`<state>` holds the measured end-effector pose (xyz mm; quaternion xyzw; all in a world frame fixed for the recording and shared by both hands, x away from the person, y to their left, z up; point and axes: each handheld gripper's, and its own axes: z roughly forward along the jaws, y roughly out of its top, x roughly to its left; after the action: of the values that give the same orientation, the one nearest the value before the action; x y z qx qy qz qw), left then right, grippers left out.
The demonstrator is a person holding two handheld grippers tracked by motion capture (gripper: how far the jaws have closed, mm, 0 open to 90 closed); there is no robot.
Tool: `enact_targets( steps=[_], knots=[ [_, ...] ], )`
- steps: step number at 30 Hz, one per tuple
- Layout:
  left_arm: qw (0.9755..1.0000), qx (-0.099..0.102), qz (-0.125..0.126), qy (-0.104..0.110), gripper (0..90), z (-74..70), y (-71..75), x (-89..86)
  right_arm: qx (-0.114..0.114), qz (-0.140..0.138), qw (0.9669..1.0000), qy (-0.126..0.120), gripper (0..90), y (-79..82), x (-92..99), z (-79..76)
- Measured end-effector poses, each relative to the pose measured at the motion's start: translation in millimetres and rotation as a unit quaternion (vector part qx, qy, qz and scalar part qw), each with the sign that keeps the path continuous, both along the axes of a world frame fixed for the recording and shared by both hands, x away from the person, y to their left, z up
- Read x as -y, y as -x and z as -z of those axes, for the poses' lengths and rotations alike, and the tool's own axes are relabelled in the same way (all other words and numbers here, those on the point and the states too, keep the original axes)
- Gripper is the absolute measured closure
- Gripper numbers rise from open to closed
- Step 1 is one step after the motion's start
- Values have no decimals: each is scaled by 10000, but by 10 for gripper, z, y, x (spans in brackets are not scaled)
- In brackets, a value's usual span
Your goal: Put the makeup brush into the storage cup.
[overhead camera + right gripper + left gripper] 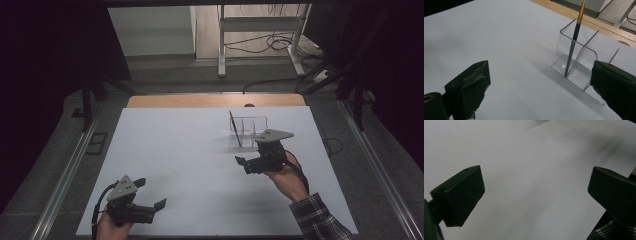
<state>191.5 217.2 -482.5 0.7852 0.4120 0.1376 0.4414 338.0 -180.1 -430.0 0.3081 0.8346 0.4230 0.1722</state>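
Right gripper [537, 87] jaws apart, empty; own jaw hides clear organizer's [584, 53] near corner; left gripper [534, 197] agape; pencil [574, 40] tip cropped

Pretty dim room overall, with dark curtains [45, 60] hanging on both sides and most of the light landing on the white sheet [190, 165] that covers the counter, whose wooden edge [215, 101] peeks out at the far side. Past that there's grey floor [190, 75], a pale wall panel [150, 30] and a white metal frame [260, 30] with a tangle of black cables [280, 45] lying around its legs. Metal rails [65, 175] run along the floor on either side of the counter.
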Motion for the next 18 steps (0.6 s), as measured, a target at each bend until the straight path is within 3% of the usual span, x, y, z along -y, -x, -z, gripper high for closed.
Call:
enact_targets(
  steps=[18],
  knots=[
    [10000, -2, 11, -12, 12, 1, -1, 2, 42, -53, 10000, -18, 23, 136, 76, -1]
  ],
)
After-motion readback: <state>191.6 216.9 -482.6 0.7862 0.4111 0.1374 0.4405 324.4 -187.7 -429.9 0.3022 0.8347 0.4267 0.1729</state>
